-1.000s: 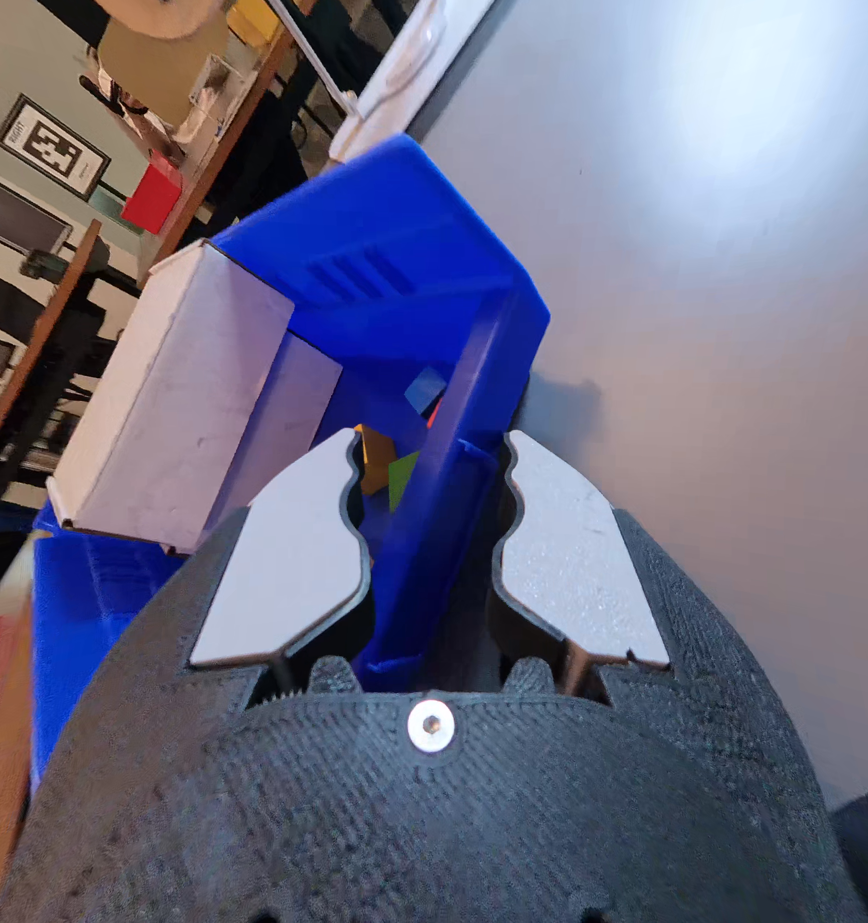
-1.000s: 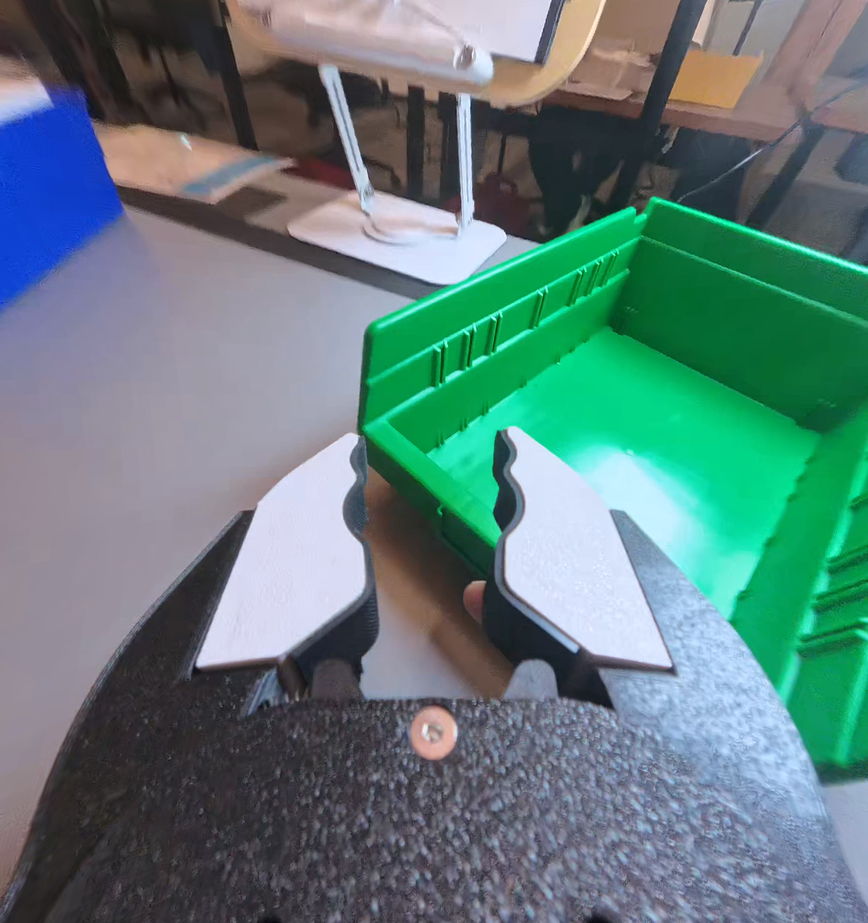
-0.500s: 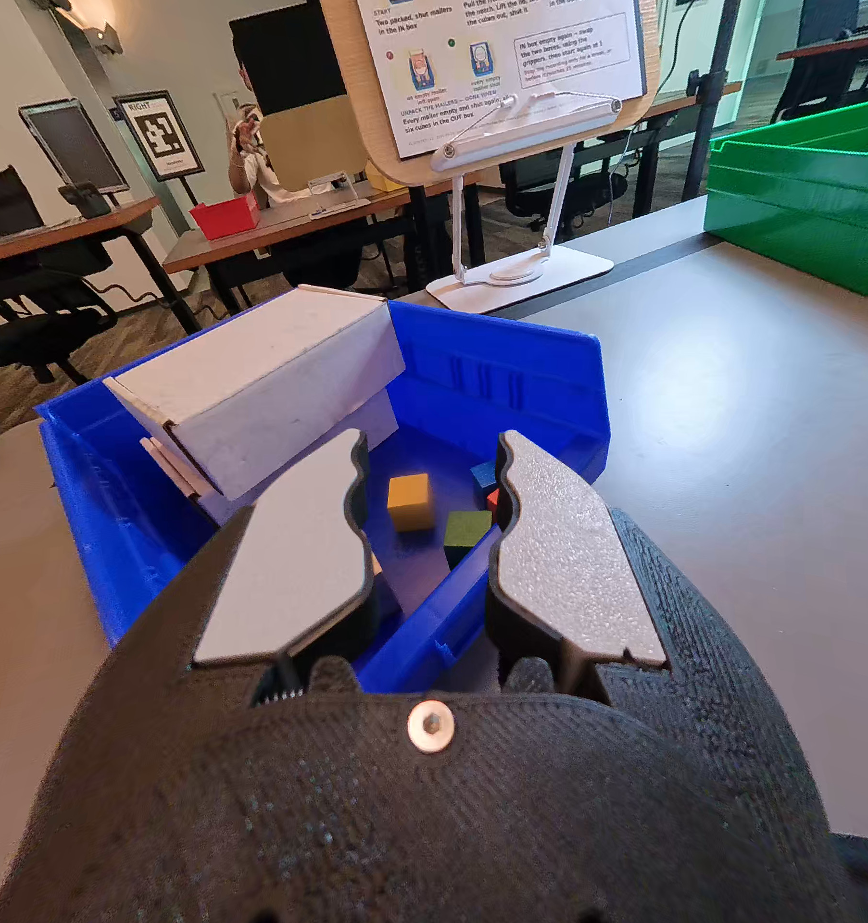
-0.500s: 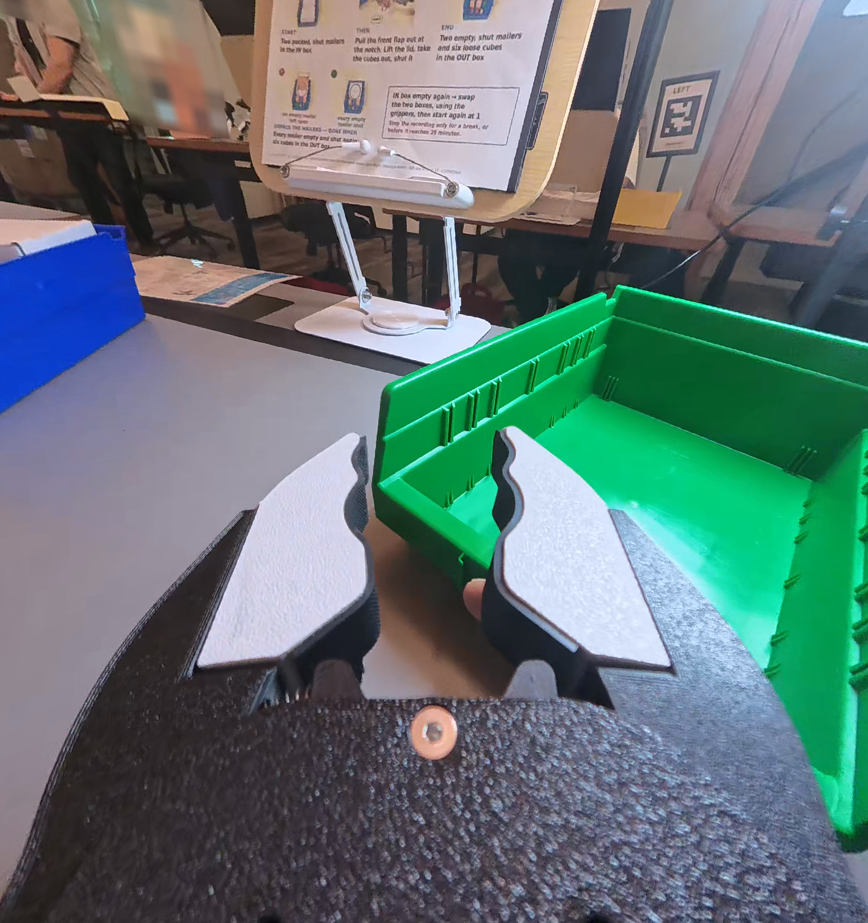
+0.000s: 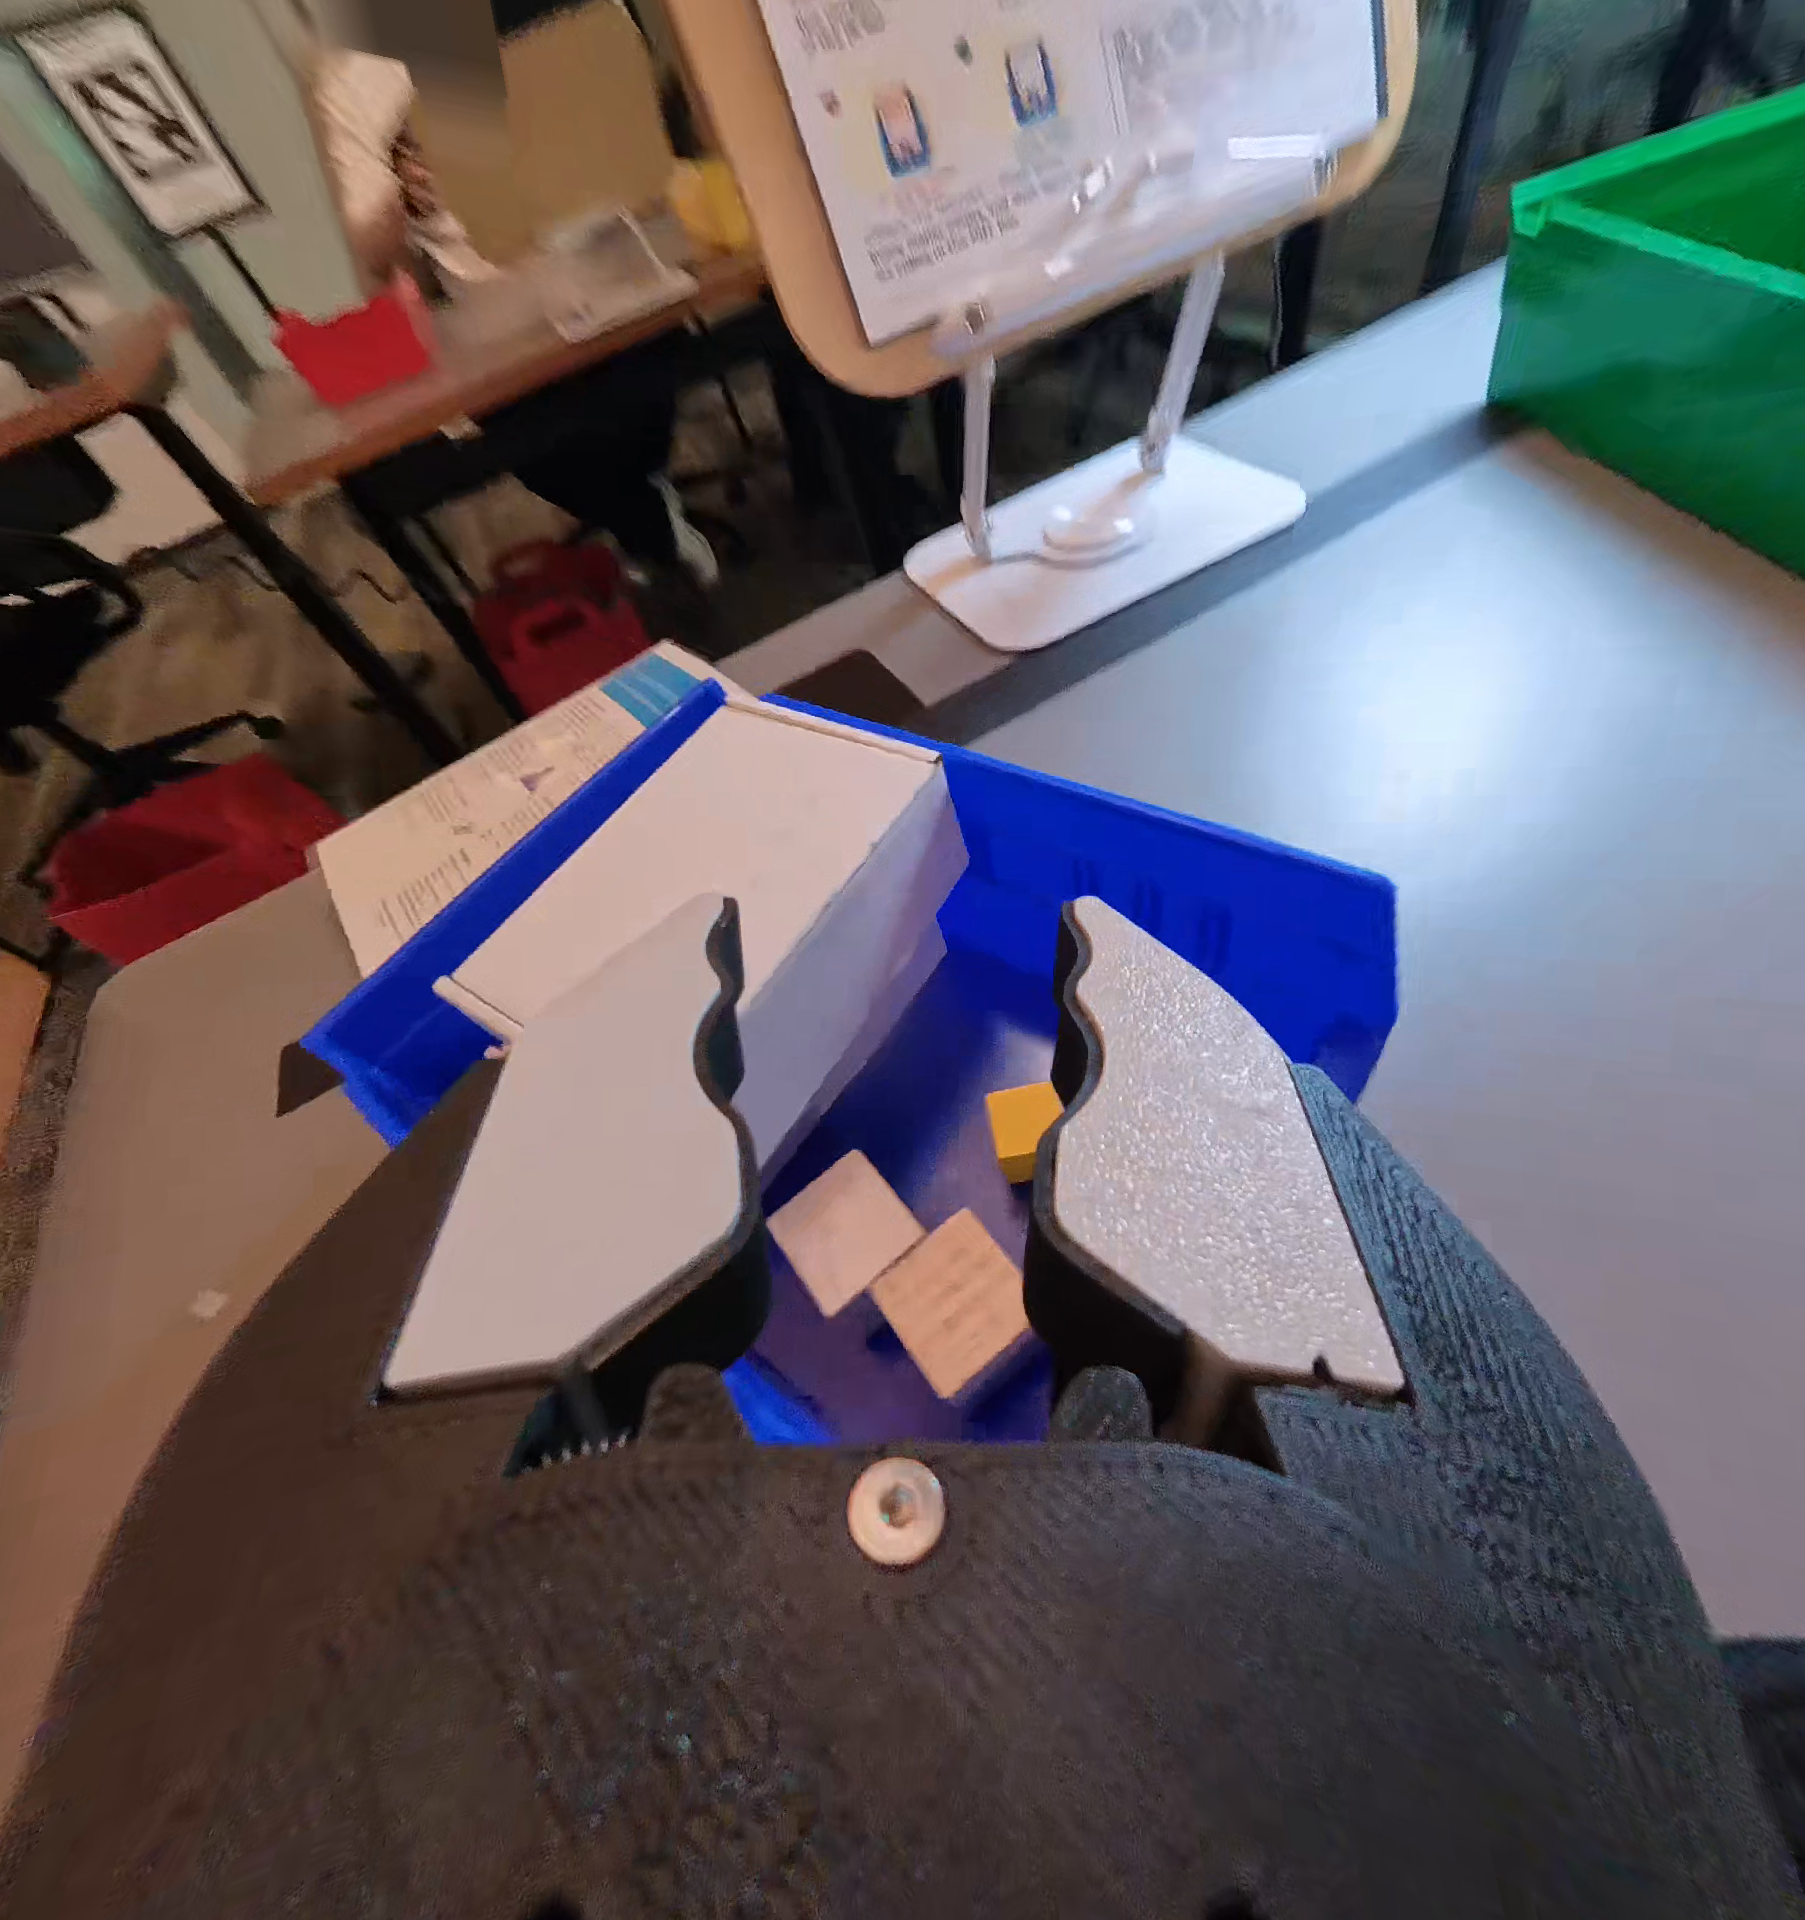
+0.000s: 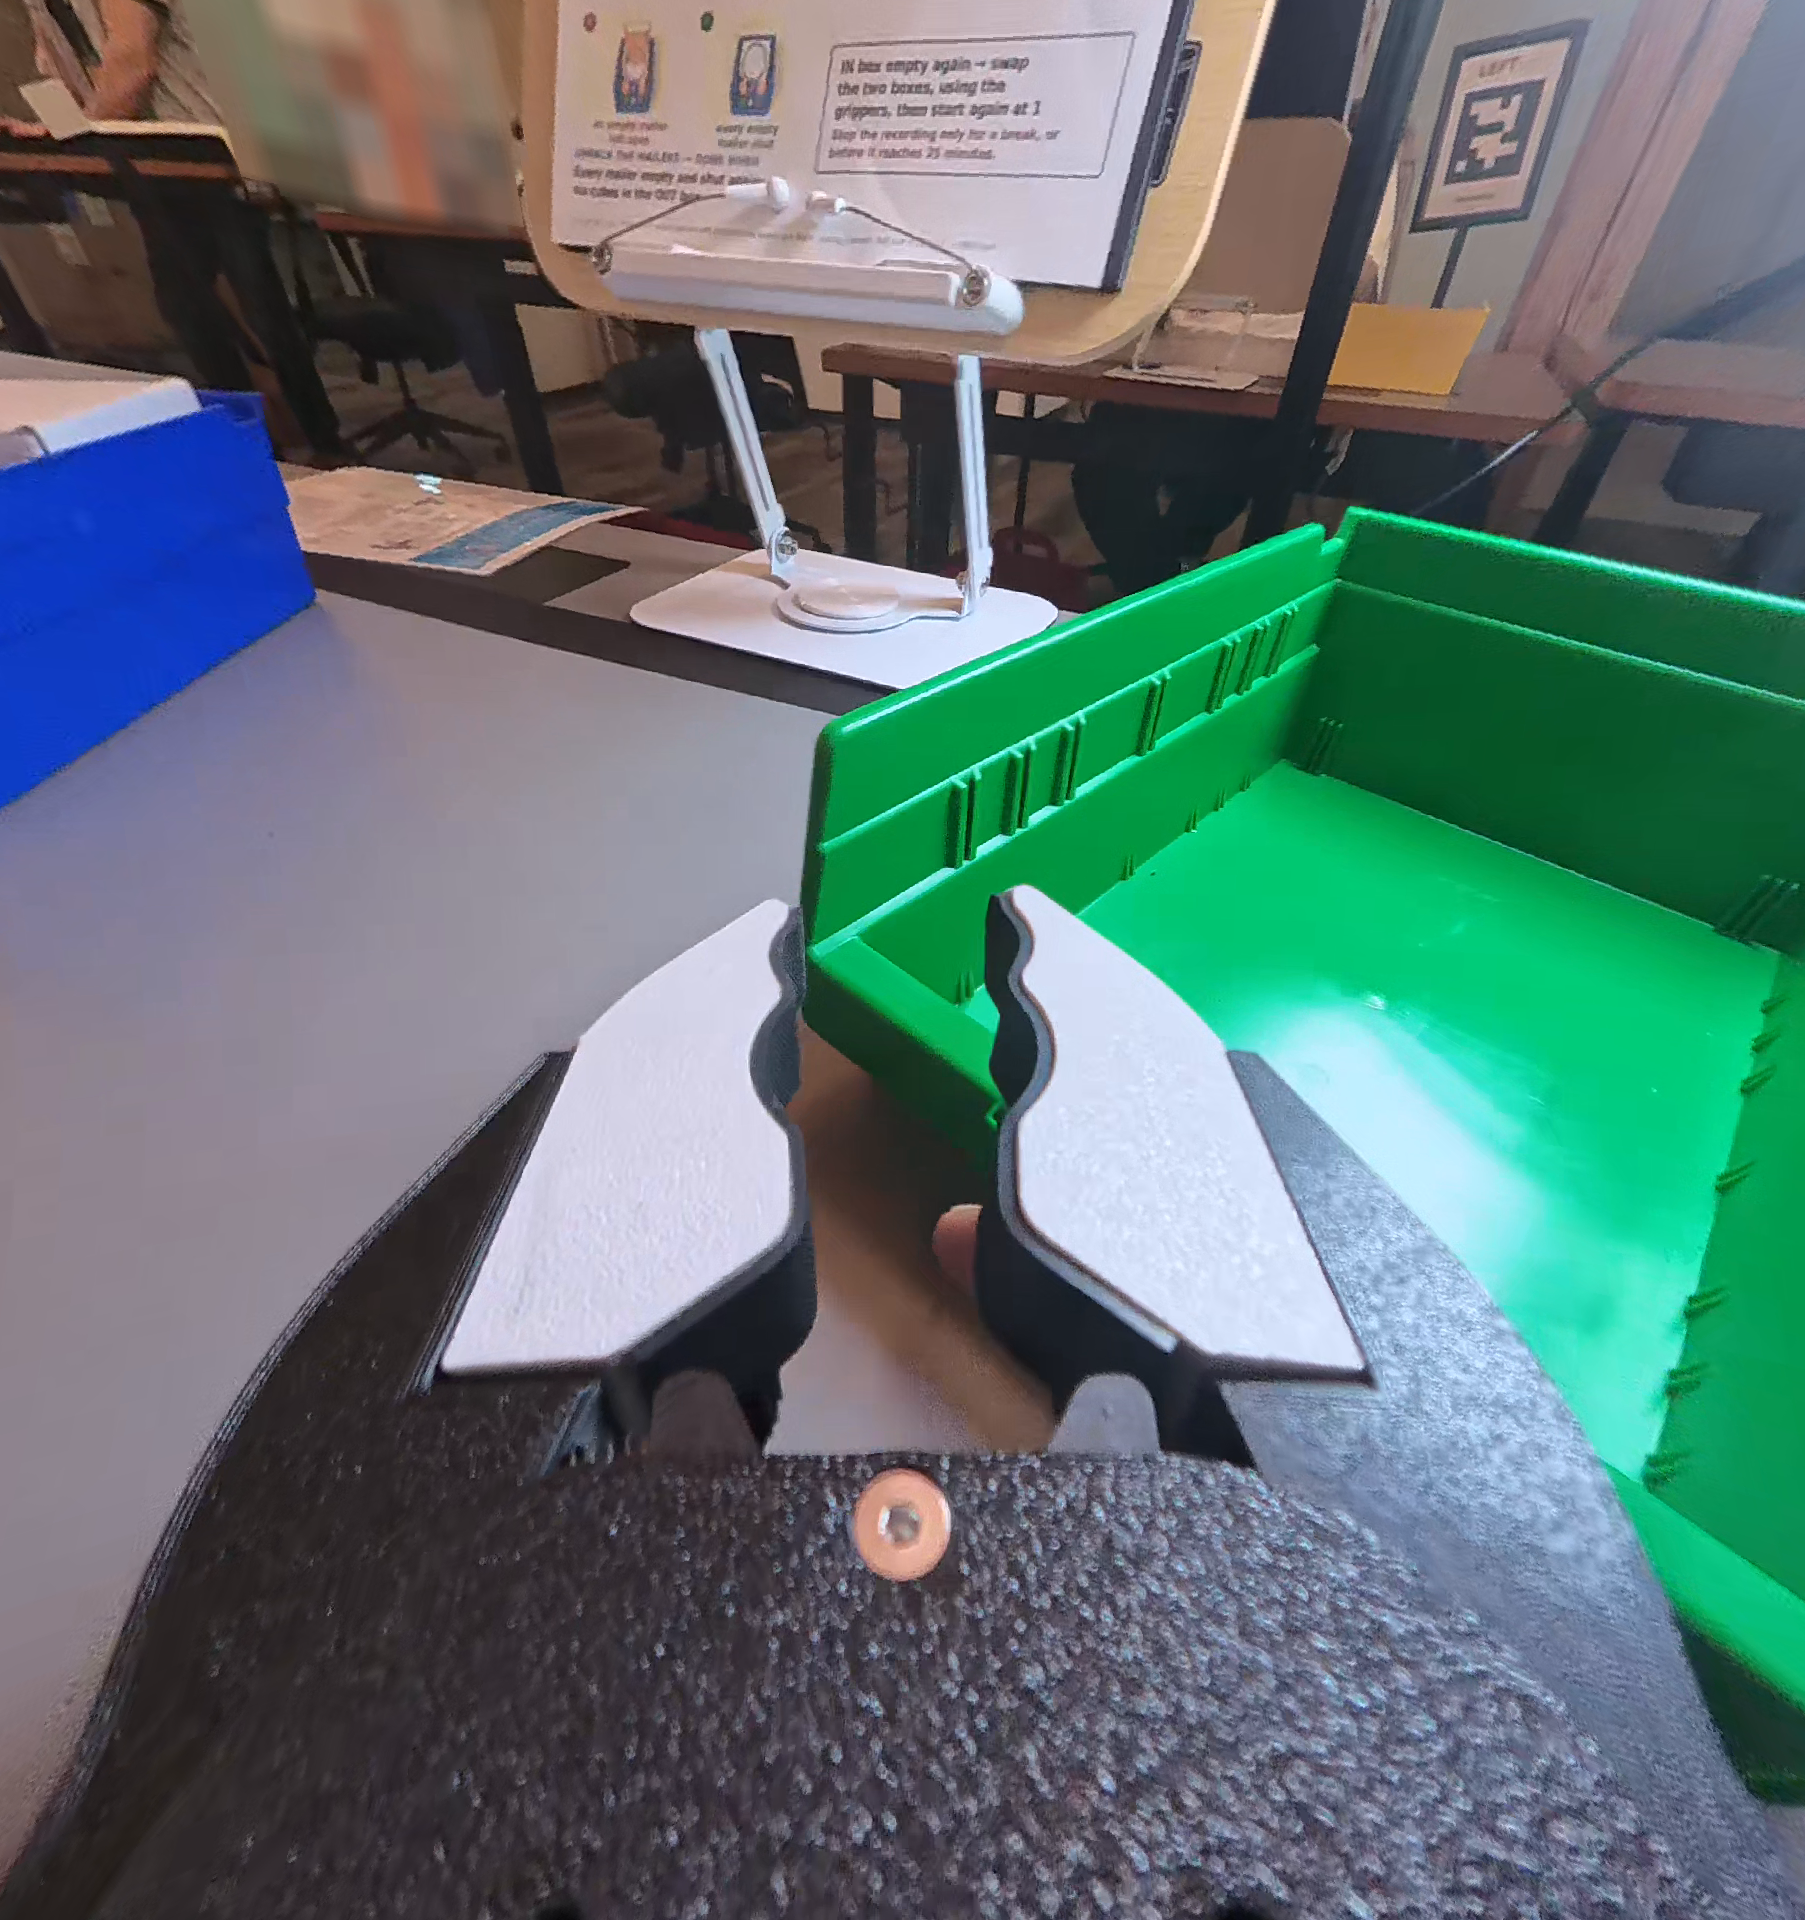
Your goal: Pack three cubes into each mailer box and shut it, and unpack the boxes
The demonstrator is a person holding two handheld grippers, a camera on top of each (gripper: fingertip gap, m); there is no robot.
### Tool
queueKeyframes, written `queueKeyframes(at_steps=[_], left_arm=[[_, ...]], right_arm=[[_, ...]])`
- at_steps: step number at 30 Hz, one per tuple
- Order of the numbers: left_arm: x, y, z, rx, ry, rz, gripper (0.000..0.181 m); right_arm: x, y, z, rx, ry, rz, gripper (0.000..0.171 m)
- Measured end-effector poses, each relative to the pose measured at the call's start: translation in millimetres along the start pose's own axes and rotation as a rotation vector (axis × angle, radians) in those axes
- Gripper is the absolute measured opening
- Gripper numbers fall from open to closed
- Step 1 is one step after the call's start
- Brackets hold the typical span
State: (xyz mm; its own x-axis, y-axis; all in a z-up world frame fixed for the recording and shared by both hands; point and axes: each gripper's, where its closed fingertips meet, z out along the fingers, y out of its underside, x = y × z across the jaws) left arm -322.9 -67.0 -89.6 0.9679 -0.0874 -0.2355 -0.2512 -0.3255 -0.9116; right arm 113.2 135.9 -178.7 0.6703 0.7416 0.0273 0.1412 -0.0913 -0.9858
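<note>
My left gripper [image 5: 898, 920] is open and empty, held over the blue bin [image 5: 1189, 842] and looking down into it. A shut white mailer box [image 5: 752, 831] leans against the bin's left side. On the bin floor lie a yellow cube [image 5: 1017, 1127] and two pale cubes [image 5: 841, 1226]; my right finger hides anything farther right. My right gripper [image 6: 893, 914] has its jaws apart and holds nothing. Its fingertips stand on either side of the near left corner of the empty green bin [image 6: 1085, 748]. The blue bin [image 6: 98, 582] shows at far left.
A white stand with an instruction board [image 6: 846, 613] is at the table's back edge between the bins. A printed sheet [image 5: 482, 821] lies behind the blue bin. The green bin [image 5: 1687, 343] is at the far right in the left wrist view. A person's fingertip [image 6: 955, 1236] shows under my right gripper. The grippers' ends are close to 50 cm from one another. The right gripper is farther from the yellow cube [image 5: 1017, 1127], some 45 cm, than the left, some 15 cm.
My left gripper has moved off the blue bin's near wall to a place above its inside, tilted down. My right gripper's jaws have narrowed a little at the green bin's corner.
</note>
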Motion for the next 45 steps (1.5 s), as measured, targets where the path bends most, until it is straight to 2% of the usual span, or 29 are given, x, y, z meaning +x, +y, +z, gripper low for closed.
queueKeyframes(at_steps=[2, 6, 9, 11, 15, 19, 22, 29, 34, 40, 45], left_arm=[[-15.9, 3.4, 22.6, -0.155, 0.055, 0.113, 0.069], [-56.4, 41.0, 68.5, -0.527, 0.105, 0.272, 0.095], [-73.9, 62.5, 88.2, -0.719, 0.182, 0.293, 0.112], [-81.9, 66.0, 98.3, -0.792, 0.211, 0.325, 0.119], [-69.6, 76.4, 109.1, -0.950, 0.358, 0.261, 0.134], [-69.4, 96.1, 116.1, -1.084, 0.406, 0.295, 0.140], [-70.5, 112.9, 117.0, -1.165, 0.405, 0.401, 0.145], [-69.7, 106.5, 120.9, -1.047, 0.364, 0.477, 0.144], [-60.1, 69.7, 110.6, -0.834, 0.328, 0.473, 0.143], [-17.4, -1.5, 78.5, -0.423, 0.369, 0.361, 0.142], [64.7, -32.6, 49.8, -0.160, 0.498, 0.305, 0.142]], right_arm=[[-6.3, 1.9, 1.9, -0.010, -0.021, -0.030, 0.030], [-13.9, 4.4, 2.2, -0.025, -0.036, -0.095, 0.028], [-15.8, 8.2, 3.3, -0.038, -0.042, -0.145, 0.026], [-16.8, 12.6, 5.4, -0.058, -0.050, -0.142, 0.025], [-19.8, 15.6, 7.2, -0.073, -0.073, -0.129, 0.024], [-20.6, 15.6, 6.9, -0.073, -0.083, -0.123, 0.023], [-20.5, 15.9, 6.3, -0.075, -0.087, -0.117, 0.022], [-26.6, 15.8, 6.1, -0.079, -0.129, -0.103, 0.020], [-32.0, 9.7, 2.0, -0.055, -0.147, -0.120, 0.020], [-39.5, 4.1, 0.0, -0.035, -0.168, -0.141, 0.020], [-50.3, -3.2, -4.4, 0.005, -0.182, -0.203, 0.020]])
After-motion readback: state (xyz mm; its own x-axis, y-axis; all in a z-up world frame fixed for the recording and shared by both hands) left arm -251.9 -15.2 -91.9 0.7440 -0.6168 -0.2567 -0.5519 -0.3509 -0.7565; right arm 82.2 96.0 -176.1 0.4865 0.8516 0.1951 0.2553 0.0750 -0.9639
